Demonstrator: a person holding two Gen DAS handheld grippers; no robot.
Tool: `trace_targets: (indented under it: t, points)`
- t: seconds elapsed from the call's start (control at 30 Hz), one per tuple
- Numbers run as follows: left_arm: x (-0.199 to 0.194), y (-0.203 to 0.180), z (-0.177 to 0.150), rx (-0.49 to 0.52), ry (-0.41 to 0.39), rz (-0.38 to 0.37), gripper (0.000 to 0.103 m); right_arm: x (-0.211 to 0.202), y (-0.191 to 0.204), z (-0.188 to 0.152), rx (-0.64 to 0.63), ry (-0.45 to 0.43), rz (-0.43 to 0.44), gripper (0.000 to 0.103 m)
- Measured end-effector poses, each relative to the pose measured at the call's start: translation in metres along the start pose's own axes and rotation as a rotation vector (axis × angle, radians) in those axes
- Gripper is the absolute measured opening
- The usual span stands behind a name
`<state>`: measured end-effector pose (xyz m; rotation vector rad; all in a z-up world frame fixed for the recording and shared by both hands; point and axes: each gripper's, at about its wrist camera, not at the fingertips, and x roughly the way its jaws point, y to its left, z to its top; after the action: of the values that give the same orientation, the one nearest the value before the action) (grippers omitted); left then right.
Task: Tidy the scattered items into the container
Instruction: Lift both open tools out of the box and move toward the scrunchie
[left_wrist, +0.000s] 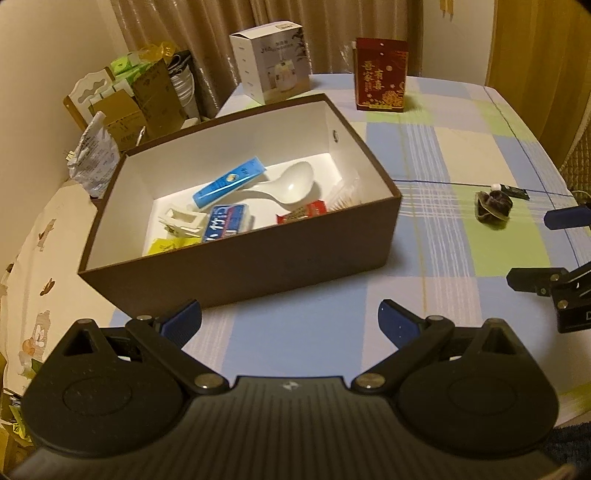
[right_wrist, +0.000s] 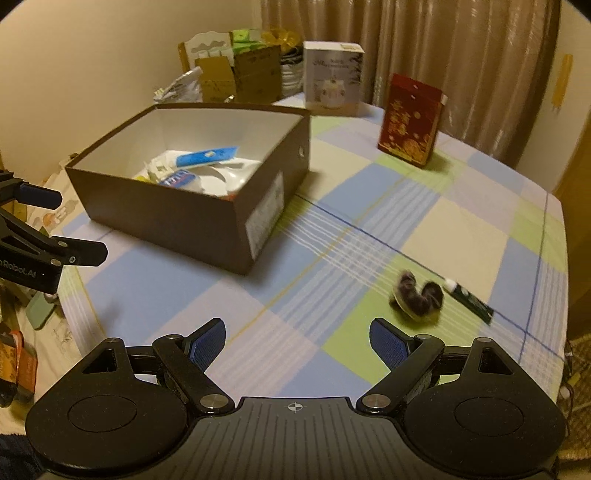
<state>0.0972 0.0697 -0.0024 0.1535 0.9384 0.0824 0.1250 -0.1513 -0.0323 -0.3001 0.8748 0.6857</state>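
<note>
1. Both grippers sit low at 6 o'clock over the checked cloth. The left gripper (left_wrist: 290, 317) has its blue pads wide apart with nothing between them. The right gripper (right_wrist: 297, 338) is spread wide too, and it holds nothing.
2. Under them is the table (right_wrist: 332, 206), covered in blue, green and cream squares.
3. From the left gripper, the brown box (left_wrist: 236, 266) is at 12 o'clock, very near. It is open at the top and white inside.
4. Inside the box lie a white spoon (left_wrist: 291, 182), a blue tube box (left_wrist: 229, 181) leaning over the spoon's handle, a blue and white pack (left_wrist: 227, 221), a white clip (left_wrist: 183, 221), a yellow packet (left_wrist: 168, 245) and a red packet (left_wrist: 301, 214).
5. From the right gripper, a small dark furry thing (right_wrist: 417, 295) lies on the cloth at 1 o'clock, out of the box.
6. Just beside it at 2 o'clock is a thin dark green tube (right_wrist: 471, 300) with a white cap. It is also outside the box. I cannot tell if the two touch.
7. Far back on the table stand a red box (right_wrist: 410, 125) with gold writing and a white carton (right_wrist: 332, 77).
8. Beyond the table's far left corner is a pile of cardboard boxes (left_wrist: 140, 99), with brown curtains (right_wrist: 461, 55) behind.
</note>
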Motion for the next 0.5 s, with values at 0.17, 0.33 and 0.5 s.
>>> trace_targets:
  t: [0.17, 0.33, 0.5]
  points:
    - [0.008, -0.021, 0.001, 0.030, 0.012, -0.045, 0.100, -0.002, -0.018, -0.013, 0.043, 0.020, -0.027, 0.091]
    - [0.017, -0.048, 0.006, 0.092, 0.012, -0.102, 0.100, -0.005, -0.038, -0.020, 0.093, 0.025, -0.059, 0.091]
    - [0.026, -0.077, 0.016, 0.158, -0.001, -0.170, 0.100, -0.007, -0.062, -0.029, 0.149, 0.036, -0.091, 0.091]
